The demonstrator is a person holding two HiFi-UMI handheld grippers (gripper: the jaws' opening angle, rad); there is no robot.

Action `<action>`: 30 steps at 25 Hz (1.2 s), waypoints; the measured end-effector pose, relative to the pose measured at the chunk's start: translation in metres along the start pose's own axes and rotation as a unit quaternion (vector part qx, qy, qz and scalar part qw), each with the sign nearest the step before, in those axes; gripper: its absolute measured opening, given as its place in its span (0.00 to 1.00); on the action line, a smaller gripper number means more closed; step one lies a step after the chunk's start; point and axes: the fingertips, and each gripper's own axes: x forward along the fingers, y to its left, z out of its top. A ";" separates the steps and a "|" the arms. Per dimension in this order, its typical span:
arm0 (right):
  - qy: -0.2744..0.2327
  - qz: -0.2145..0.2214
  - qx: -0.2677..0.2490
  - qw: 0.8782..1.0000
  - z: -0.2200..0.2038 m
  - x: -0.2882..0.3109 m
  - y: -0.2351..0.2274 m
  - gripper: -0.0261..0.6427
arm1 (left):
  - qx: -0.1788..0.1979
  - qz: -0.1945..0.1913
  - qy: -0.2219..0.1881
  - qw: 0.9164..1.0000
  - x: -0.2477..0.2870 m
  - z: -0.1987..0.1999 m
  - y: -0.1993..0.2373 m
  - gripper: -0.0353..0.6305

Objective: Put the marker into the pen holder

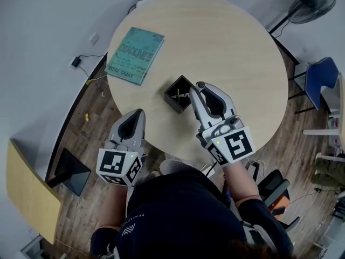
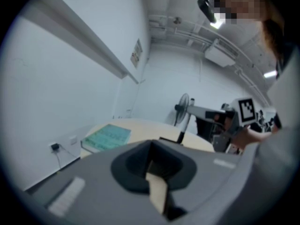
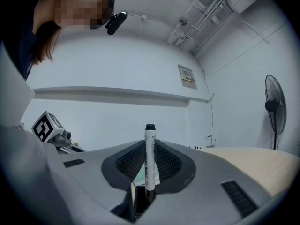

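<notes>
On the round pale table [image 1: 232, 53], the black pen holder [image 1: 179, 94] stands near the front edge, and the right gripper [image 1: 197, 88] pinches the marker [image 3: 150, 156] upright over its mouth, apparently to drop it straight in, while the left gripper [image 1: 139, 114], pressed together and empty, idles by the front-left edge.

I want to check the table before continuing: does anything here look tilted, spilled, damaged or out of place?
Nothing stands out. The teal book lies flat on the round beige wooden table, the square black pen holder stands upright, and the white marker with a black cap sits straight between the right gripper's jaws.
</notes>
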 end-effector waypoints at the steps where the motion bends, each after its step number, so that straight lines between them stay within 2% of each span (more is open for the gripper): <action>1: -0.004 0.000 0.005 1.000 0.001 0.001 -0.002 0.12 | 0.000 0.001 0.001 1.000 0.002 0.000 0.001 0.06; 5: -0.004 0.003 0.010 1.000 -0.001 0.005 -0.004 0.12 | -0.002 0.002 0.006 1.000 0.007 -0.001 0.003 0.06; 12: 0.020 0.001 0.018 1.000 -0.028 0.010 -0.008 0.12 | -0.004 0.003 0.014 1.000 0.012 -0.006 0.005 0.06; 23: 0.091 -0.005 0.037 0.995 -0.081 0.008 -0.013 0.13 | -0.002 -0.004 0.019 1.000 0.013 -0.011 0.001 0.06; 29: 0.117 -0.007 0.040 0.992 -0.094 0.005 -0.012 0.13 | 0.000 -0.006 0.018 1.000 0.009 -0.011 0.000 0.06; 30: 0.117 -0.007 0.042 0.992 -0.094 0.004 -0.011 0.16 | 0.001 -0.007 0.018 1.000 0.008 -0.011 0.000 0.06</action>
